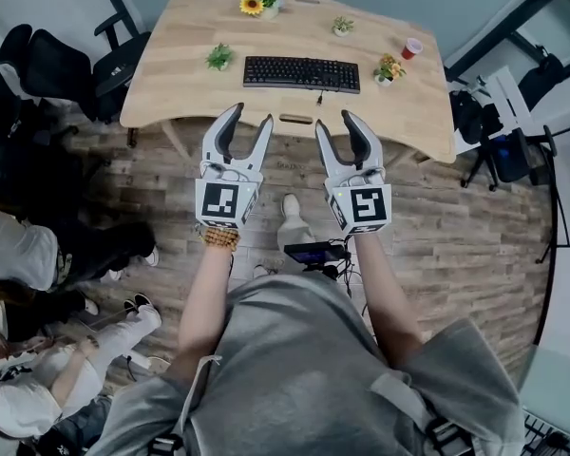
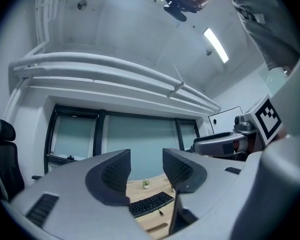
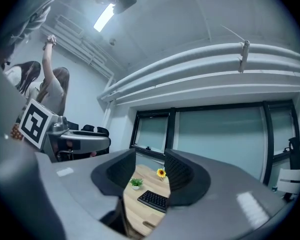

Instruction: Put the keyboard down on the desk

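already the black keyboard (image 1: 301, 73) lies flat on the wooden desk (image 1: 171, 84), around its middle and nearer the near edge, apart from both tools. the left gripper (image 1: 251, 118) and the right gripper (image 1: 335, 123) hang side by side in the air just off that near edge, over the plank floor (image 1: 456, 236). each has its jaws moderately apart with nothing between them. a sunflower pot (image 1: 252, 6) stands at the far edge and a red cup (image 1: 412, 47) far right.
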